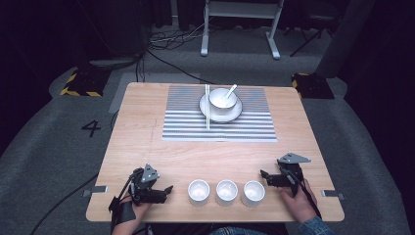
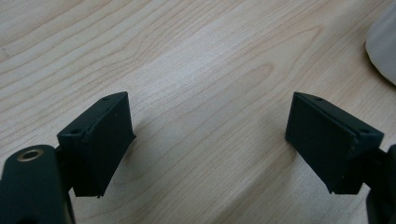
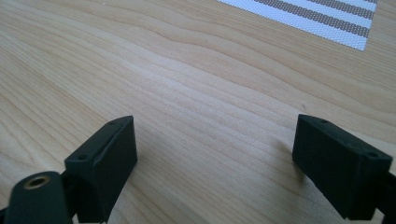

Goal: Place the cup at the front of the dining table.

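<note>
While the 3 small white round cups (image 1: pixel 226 192) stand in a row at the near edge of the light wooden table (image 1: pixel 142 132), the left gripper (image 1: pixel 168 189) and the right gripper (image 1: pixel 264 174) rest beside them with jaws wide apart, holding nothing. A white bowl (image 1: pixel 222 99) with a white spoon (image 1: pixel 230 90) sits on a white plate (image 1: pixel 236 114) on the grey striped mat (image 1: pixel 186 122), white chopsticks (image 1: pixel 207 107) beside.

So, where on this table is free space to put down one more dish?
Bare wood lies between the striped placemat and the three white cups, and along the table's left edge. The front edge is crowded.
</note>
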{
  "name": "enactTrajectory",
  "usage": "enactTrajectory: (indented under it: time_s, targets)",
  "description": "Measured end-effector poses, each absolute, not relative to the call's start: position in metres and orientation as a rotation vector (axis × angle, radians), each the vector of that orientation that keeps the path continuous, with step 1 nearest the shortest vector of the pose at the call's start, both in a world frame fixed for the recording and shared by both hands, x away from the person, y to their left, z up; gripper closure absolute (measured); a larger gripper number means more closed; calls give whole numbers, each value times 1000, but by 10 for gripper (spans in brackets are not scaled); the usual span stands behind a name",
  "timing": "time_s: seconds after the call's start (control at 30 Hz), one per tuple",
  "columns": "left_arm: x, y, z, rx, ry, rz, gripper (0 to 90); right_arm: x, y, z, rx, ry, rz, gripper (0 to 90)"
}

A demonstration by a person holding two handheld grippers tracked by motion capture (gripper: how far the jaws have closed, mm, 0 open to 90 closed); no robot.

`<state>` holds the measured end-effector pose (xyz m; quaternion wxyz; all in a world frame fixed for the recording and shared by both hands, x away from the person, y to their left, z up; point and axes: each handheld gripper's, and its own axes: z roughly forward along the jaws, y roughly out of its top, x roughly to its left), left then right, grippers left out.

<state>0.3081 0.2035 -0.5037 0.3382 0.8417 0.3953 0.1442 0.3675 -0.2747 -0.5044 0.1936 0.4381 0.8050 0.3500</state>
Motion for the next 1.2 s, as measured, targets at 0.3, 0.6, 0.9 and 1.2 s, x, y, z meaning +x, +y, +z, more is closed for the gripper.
enactTrajectory:
  time_s: [0.3, 0.6, 0.9, 1.2]
  targets:
    - [308, 204, -504, 2193, 1029, 376, 153, 367, -275, -504, 1227, 2259, 982, 142]
    - [308, 204, -504, 2193, 1030, 378, 155, 367, -275, -504, 1227, 2259, 982, 141]
    - [307, 205, -503, 2174, 1062, 377, 157, 367, -275, -504, 1227, 2259, 982, 142]
    - [300, 211, -490, 1996, 1012, 448, 156, 367, -275, -504, 1228, 2257, 978, 146]
